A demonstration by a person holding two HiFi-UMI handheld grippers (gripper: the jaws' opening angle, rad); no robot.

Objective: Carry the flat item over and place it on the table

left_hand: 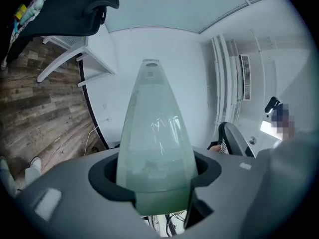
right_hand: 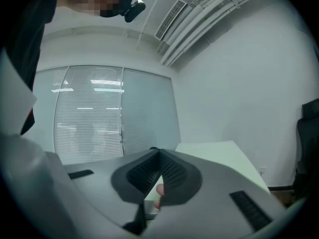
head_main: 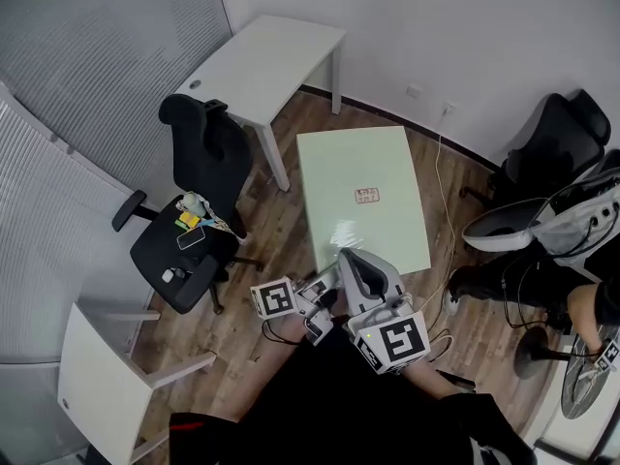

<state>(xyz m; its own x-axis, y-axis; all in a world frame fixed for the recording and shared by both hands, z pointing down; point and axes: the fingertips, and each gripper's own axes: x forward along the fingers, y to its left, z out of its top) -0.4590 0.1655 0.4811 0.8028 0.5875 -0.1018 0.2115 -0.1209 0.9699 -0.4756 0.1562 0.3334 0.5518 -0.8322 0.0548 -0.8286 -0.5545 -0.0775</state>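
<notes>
Hanging above the brown wood-plank floor point(head_main: 281, 226), apart from the white rectangular table point(head_main: 266, 61), the pale green flat rectangular board point(head_main: 363, 197) lies level. The grey left gripper point(left_hand: 155, 176) is clamped on its near edge. The grey right gripper point(right_hand: 157, 154) has its jaw tips pressed together beside the board.

We wear black clothes point(head_main: 329, 410) with a red edge point(head_main: 184, 422); our grey left gripper point(head_main: 325, 281) and right gripper point(head_main: 349, 258) each carry 1 black-and-white marker cube point(head_main: 397, 342).
</notes>
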